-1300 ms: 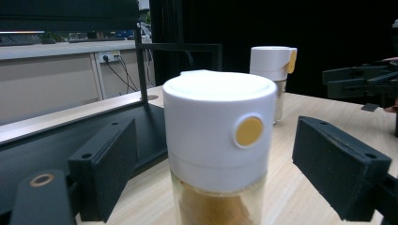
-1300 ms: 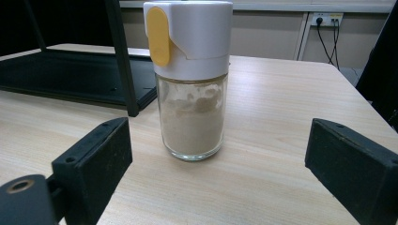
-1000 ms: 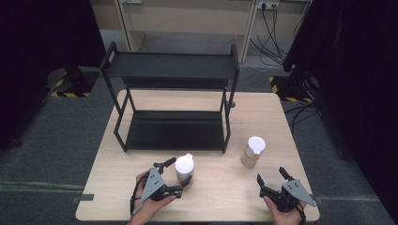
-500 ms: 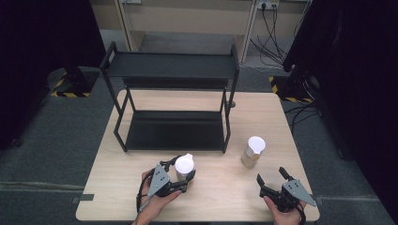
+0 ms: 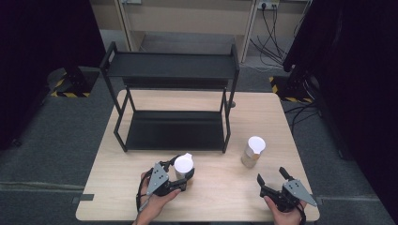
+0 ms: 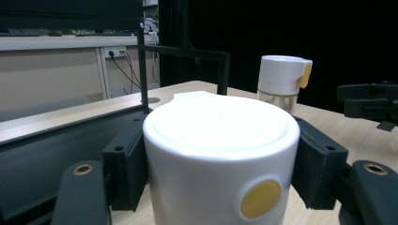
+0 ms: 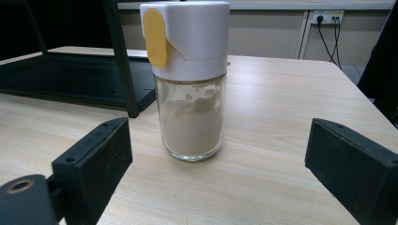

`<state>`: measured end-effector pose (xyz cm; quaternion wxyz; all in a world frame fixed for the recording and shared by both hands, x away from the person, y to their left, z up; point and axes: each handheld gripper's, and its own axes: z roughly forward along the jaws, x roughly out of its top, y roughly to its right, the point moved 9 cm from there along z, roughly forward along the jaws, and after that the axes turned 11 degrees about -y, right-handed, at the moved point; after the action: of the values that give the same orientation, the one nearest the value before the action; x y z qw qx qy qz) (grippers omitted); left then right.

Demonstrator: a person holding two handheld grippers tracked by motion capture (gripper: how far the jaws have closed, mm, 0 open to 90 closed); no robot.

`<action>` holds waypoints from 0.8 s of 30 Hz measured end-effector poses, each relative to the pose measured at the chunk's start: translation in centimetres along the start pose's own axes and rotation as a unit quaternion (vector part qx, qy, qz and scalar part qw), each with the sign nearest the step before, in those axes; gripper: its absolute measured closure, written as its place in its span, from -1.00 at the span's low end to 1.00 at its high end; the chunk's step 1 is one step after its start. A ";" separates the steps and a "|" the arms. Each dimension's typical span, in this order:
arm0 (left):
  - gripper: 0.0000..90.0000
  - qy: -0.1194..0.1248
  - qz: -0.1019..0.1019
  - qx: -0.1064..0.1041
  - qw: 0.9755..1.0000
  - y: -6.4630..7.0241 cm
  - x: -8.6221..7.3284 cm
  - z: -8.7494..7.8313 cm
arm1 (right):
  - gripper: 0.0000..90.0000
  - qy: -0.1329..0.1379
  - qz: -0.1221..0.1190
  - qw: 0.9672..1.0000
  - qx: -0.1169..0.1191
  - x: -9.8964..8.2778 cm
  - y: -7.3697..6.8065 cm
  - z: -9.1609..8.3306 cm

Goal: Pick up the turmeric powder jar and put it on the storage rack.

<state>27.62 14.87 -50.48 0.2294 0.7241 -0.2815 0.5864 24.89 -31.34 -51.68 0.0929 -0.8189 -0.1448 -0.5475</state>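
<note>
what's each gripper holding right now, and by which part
Left gripper grips the near jar by its white cap. Right gripper holds nothing.

A light wooden bench (image 5: 213, 199) carries a black two-tier rack (image 5: 171, 101) toward its far edge, plus two white-capped shaker jars, one near the front edge (image 5: 183, 166), another toward the right edge (image 5: 253, 151).

my left tool (image 5: 184, 176) is matte black, with a grey three-cornered plate on top dotted with small dark screws, and a thin black cable looping off its back. my right tool (image 5: 273, 178) matches it (same plate, same black body). up close, each jaw ends in a chunky rectangular black pad with small round holes, and a brass-ringed hole sits in the arm below each pad. my forearms are bare, no sleeves.
</note>
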 end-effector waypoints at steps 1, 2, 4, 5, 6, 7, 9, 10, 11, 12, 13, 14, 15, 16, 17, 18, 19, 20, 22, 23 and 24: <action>-0.32 0.001 0.000 0.001 1.000 0.0 0.2 -0.1 | -0.82 0.000 0.000 1.000 0.000 0.0 0.0 0.0; -0.32 0.007 -0.003 0.003 1.000 0.0 0.6 -0.3 | -0.82 0.000 0.000 1.000 0.000 0.0 0.0 0.0; -0.32 0.013 -0.002 0.009 1.000 -0.1 1.4 -0.6 | -0.82 0.000 0.000 1.000 0.000 0.0 0.0 0.0; -0.32 0.015 0.002 0.014 1.000 -0.1 1.9 -0.8 | -0.82 0.000 0.000 1.000 0.000 0.0 0.0 0.0; -0.32 0.018 0.005 0.017 1.000 -0.1 2.2 -0.9 | -0.82 0.000 0.001 1.000 0.000 0.0 0.0 0.0; -0.32 0.022 0.007 0.021 1.000 -0.2 2.8 -1.1 | -0.82 0.000 0.001 1.000 0.000 0.0 0.0 0.0; -0.32 0.025 0.010 0.027 0.999 -0.3 3.7 -1.4 | -0.82 0.000 0.002 1.000 0.000 0.0 0.0 0.0; -0.32 0.028 0.013 0.030 0.999 -0.4 4.2 -1.5 | -0.82 0.000 0.002 1.000 0.000 0.0 0.0 0.0; -0.32 0.028 0.016 0.034 0.999 -0.5 4.6 -1.7 | -0.82 0.000 0.002 1.000 0.000 0.0 0.0 0.0; -0.32 0.030 0.017 0.037 0.999 -0.5 5.0 -1.8 | -0.82 0.000 0.002 1.000 0.000 0.0 0.0 0.0; -0.32 0.030 0.019 0.041 0.999 -0.6 5.4 -1.9 | -0.82 0.000 0.003 1.000 0.000 0.0 0.0 0.0; -0.32 0.032 0.020 0.044 0.998 -0.7 5.8 -2.0 | -0.82 0.000 0.003 1.000 0.000 0.0 0.0 0.0; -0.32 0.034 0.020 0.047 0.998 -0.8 6.1 -2.1 | -0.82 0.000 0.003 1.000 0.000 0.0 0.0 0.0; -0.32 0.036 0.021 0.050 0.998 -0.9 6.4 -2.2 | -0.82 0.000 0.003 1.000 0.000 0.0 0.0 0.0; -0.32 0.037 0.021 0.054 0.998 -1.0 6.7 -2.2 | -0.82 0.000 0.003 1.000 0.000 0.0 0.0 0.0; -0.32 0.039 0.021 0.057 0.997 -1.1 6.9 -2.3 | -0.82 0.000 0.003 1.000 0.000 0.0 0.0 0.0; -0.32 0.040 0.020 0.059 0.997 -1.1 7.2 -2.3 | -0.82 0.000 0.003 1.000 0.000 0.0 0.0 0.0; -0.32 0.041 0.020 0.061 0.997 -1.2 7.4 -2.3 | -0.82 0.000 0.002 1.000 0.000 0.0 0.0 0.0; -0.32 0.042 0.020 0.064 0.997 -1.4 7.9 -2.3 | -0.82 0.000 0.002 1.000 0.000 0.0 0.0 0.0; -0.32 0.043 0.021 0.067 0.997 -1.5 8.1 -2.4 | -0.82 -0.001 0.002 1.000 0.000 0.0 0.0 0.0; -0.32 0.043 0.022 0.069 0.996 -1.6 8.3 -2.4 | -0.82 0.000 0.002 1.000 0.000 0.0 0.0 0.0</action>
<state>28.26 16.47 -41.87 0.1781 0.7057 -0.2461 0.6401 24.91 -31.38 -51.68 0.0941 -0.8194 -0.1434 -0.5470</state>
